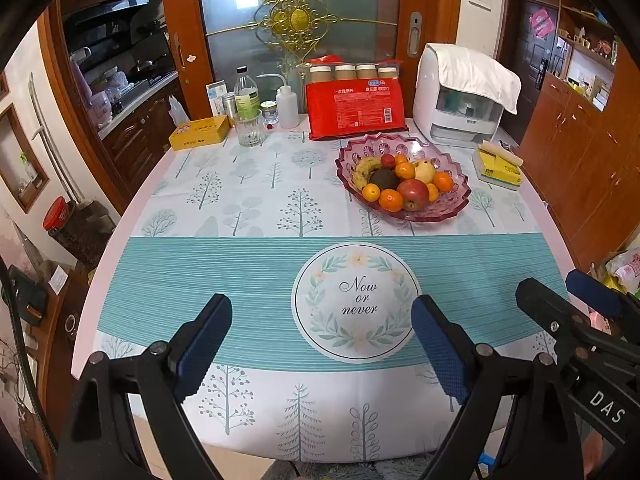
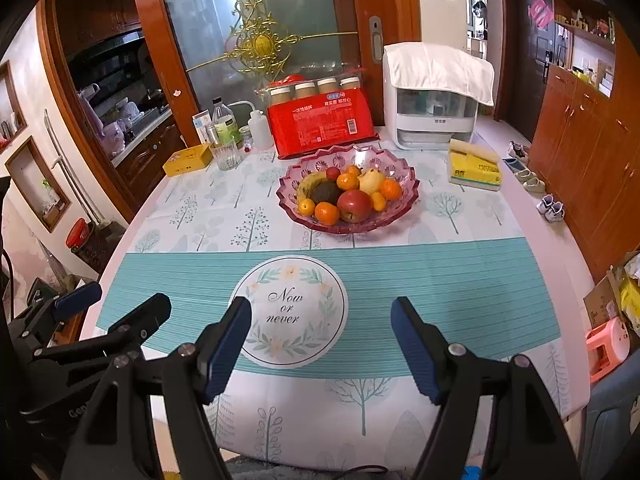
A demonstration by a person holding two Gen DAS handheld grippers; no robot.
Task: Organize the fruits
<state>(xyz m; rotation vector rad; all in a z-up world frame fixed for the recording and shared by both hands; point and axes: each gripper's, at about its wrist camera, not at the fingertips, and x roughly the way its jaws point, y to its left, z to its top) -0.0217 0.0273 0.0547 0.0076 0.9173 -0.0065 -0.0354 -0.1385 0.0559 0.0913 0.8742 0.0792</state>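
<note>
Both claws, left (image 1: 322,344) and right (image 2: 320,346), gape empty, fruit bowl (image 1: 402,152) seemingly well beyond.

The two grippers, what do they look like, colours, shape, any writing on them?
Both are alike: the left gripper and right gripper have black angular linkage arms with silver pivot screws, ending in flat fingers faced with ribbed dark blue pads. White letters "DAS" mark the right gripper's body in the left wrist view. No sleeves show.
</note>
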